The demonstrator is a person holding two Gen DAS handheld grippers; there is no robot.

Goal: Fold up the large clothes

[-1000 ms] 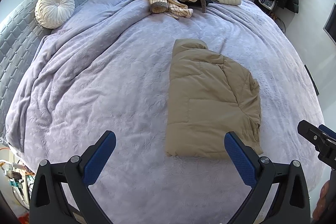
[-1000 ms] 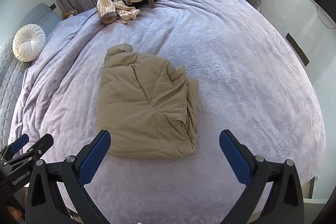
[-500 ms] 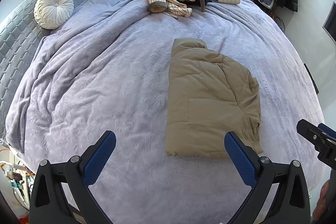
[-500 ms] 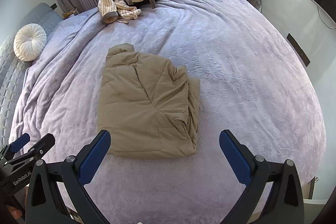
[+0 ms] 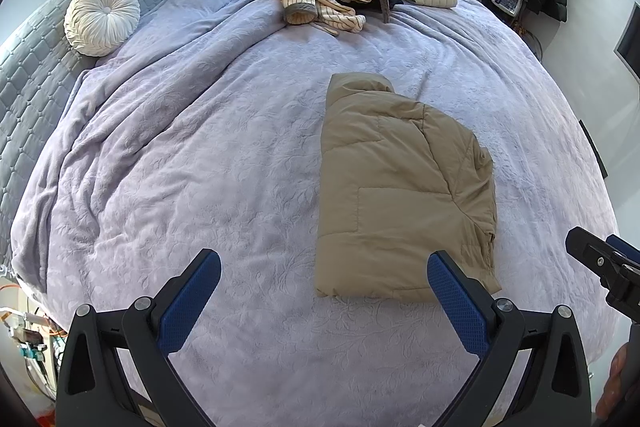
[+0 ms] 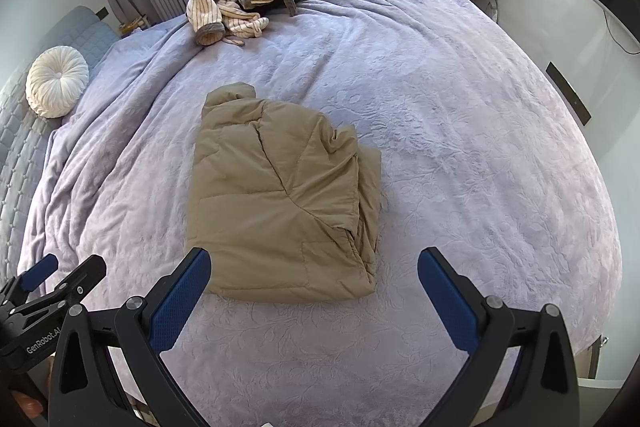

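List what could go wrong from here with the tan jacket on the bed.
1. The folded tan jacket is puffy, and its layers bunch loosely along the right edge; lifting it by one layer may spill the fold open.
2. Both the left tool and the right tool are open and empty, so nothing pins the fold and it may spring apart.
3. The soft lavender blanket could get pinched with the jacket.
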